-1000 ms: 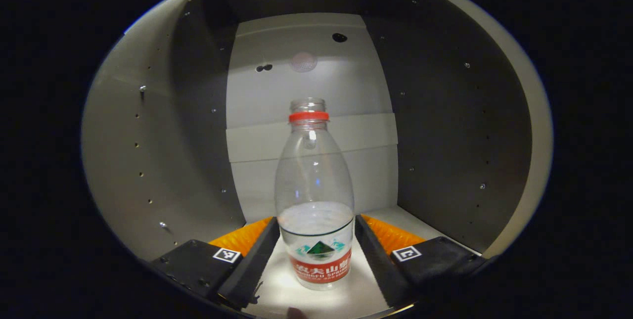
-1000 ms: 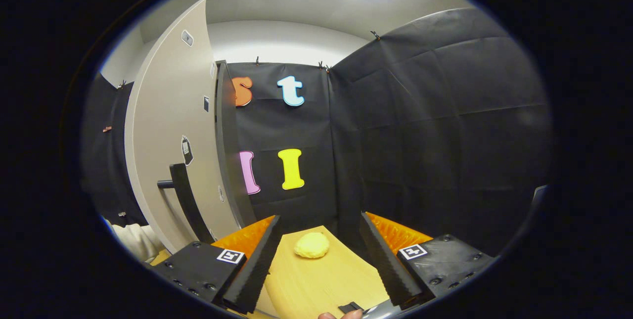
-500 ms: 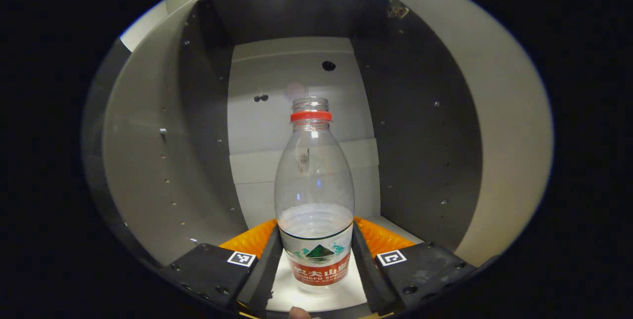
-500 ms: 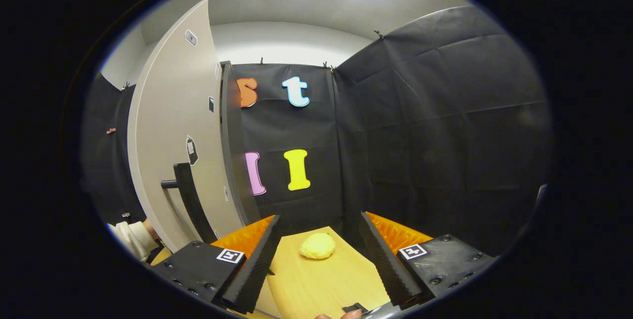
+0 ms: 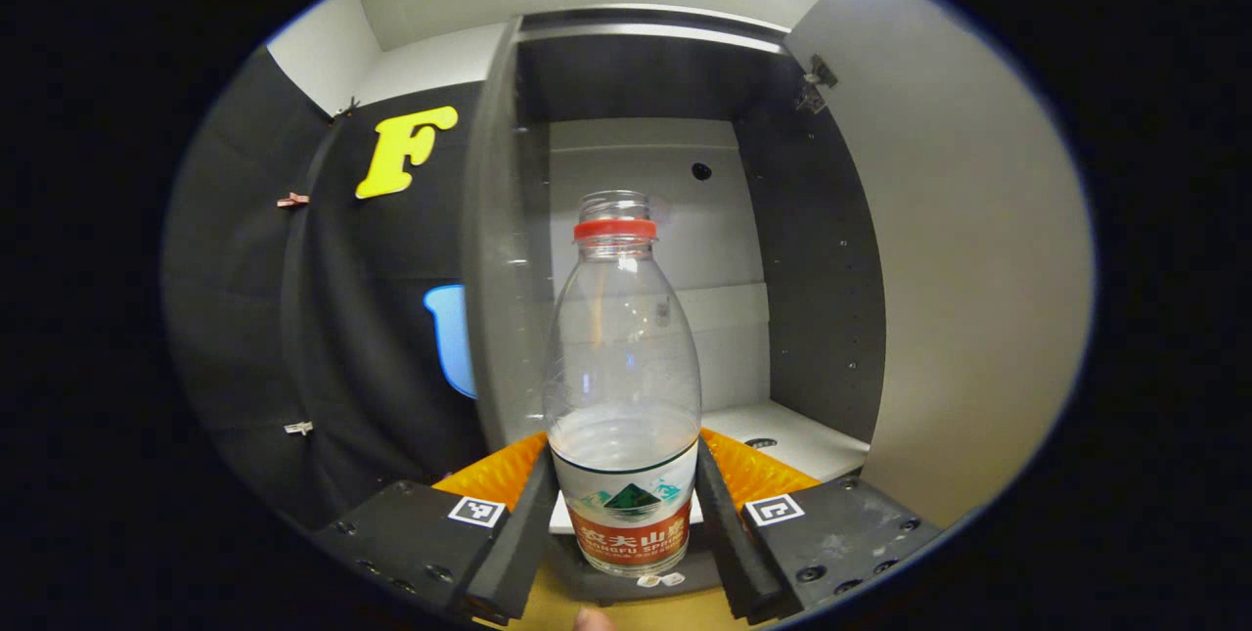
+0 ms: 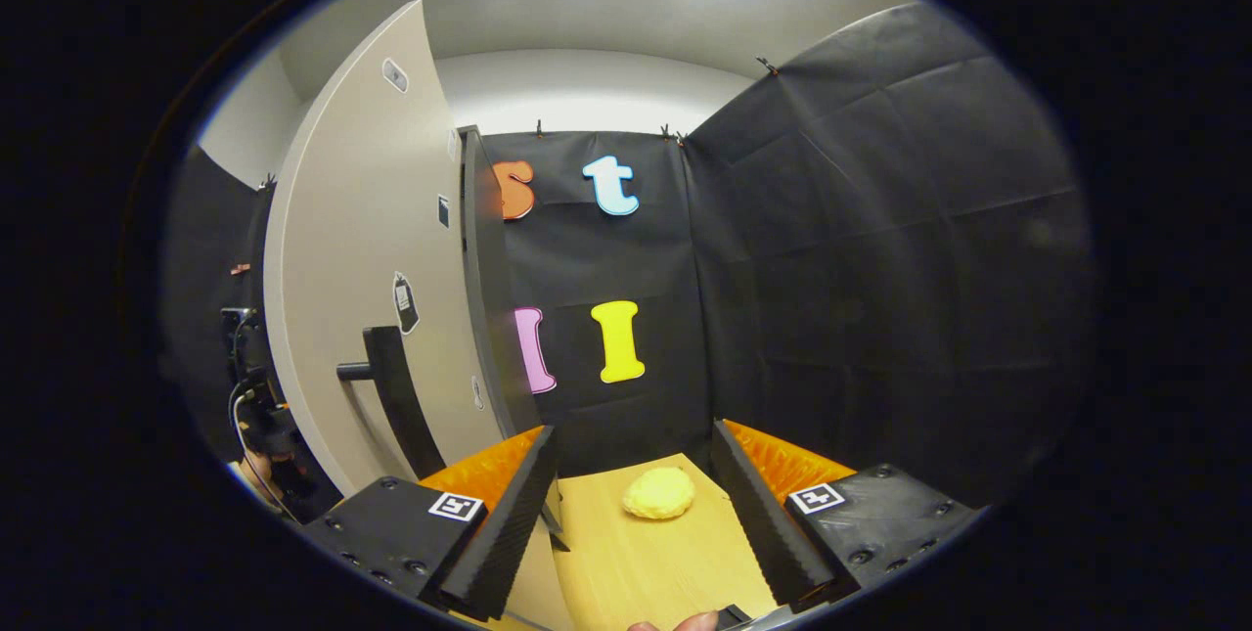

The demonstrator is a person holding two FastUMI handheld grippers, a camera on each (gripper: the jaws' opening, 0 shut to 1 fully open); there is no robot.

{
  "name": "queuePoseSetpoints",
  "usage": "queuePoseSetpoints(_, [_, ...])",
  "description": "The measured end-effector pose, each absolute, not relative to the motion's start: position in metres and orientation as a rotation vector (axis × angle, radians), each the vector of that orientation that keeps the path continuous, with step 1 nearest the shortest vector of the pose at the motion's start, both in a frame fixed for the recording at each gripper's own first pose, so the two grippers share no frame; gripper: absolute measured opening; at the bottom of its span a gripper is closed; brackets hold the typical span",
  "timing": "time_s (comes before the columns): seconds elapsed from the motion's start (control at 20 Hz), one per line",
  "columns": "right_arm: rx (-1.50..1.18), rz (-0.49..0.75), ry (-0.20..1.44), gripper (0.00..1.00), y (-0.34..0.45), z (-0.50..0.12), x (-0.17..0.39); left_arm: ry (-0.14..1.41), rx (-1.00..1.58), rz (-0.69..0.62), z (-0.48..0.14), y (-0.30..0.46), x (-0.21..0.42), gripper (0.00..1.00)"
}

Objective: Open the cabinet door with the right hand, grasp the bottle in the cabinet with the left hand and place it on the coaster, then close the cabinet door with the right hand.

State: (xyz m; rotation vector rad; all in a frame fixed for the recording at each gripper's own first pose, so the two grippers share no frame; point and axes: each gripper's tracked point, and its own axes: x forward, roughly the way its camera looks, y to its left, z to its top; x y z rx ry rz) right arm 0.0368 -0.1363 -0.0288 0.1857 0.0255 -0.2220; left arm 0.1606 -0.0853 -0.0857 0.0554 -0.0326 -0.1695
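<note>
L gripper [image 5: 626, 514] is clamping both black pads on the label band of the clear plastic bottle [image 5: 623, 386], upright, red neck ring, no cap, w/ some water low inside. Beyond it, the dark cabinet [image 5: 812, 269] is standing open, pale shelf floor and peg-holed walls. R gripper [image 6: 636, 504] is sitting wide, holding nothing, over the smooth light-wood bench [image 6: 646, 563]. Ahead betw. its fingers is lying a lumpy yellow coaster [image 6: 658, 494]; beige cabinet door [image 6: 362, 249] w/ black bar handle [image 6: 396, 401] is standing to its left.
</note>
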Motion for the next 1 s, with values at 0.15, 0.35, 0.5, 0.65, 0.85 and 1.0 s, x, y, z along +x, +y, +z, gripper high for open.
queuePoseSetpoints(0.15, [0.173, -0.231, 0.022, 0.97, -0.138, -0.030, 0.036, -0.058, 0.065, -0.188, -0.101, -0.063, 0.126, 0.75])
queuePoseSetpoints(0.35, [0.158, -0.228, 0.002, 0.97, -0.126, -0.022, 0.035, -0.039, 0.047, -0.178, -0.142, -0.037, 0.085, 0.75])
queuePoseSetpoints(0.5, [0.138, -0.223, -0.010, 0.98, -0.116, -0.019, 0.035, -0.018, 0.000, -0.169, -0.178, -0.025, 0.060, 0.76])
queuePoseSetpoints(0.65, [0.120, -0.230, -0.004, 0.97, -0.111, -0.021, 0.032, -0.019, 0.016, -0.185, -0.215, -0.017, 0.036, 0.76])
queuePoseSetpoints(0.85, [0.129, -0.245, 0.014, 0.98, -0.109, -0.029, 0.030, -0.005, 0.030, -0.235, -0.277, -0.018, 0.008, 0.77])
queuePoseSetpoints(1.0, [0.102, -0.262, 0.023, 0.97, -0.111, -0.030, 0.030, 0.039, -0.009, -0.255, -0.331, -0.018, -0.005, 0.78])
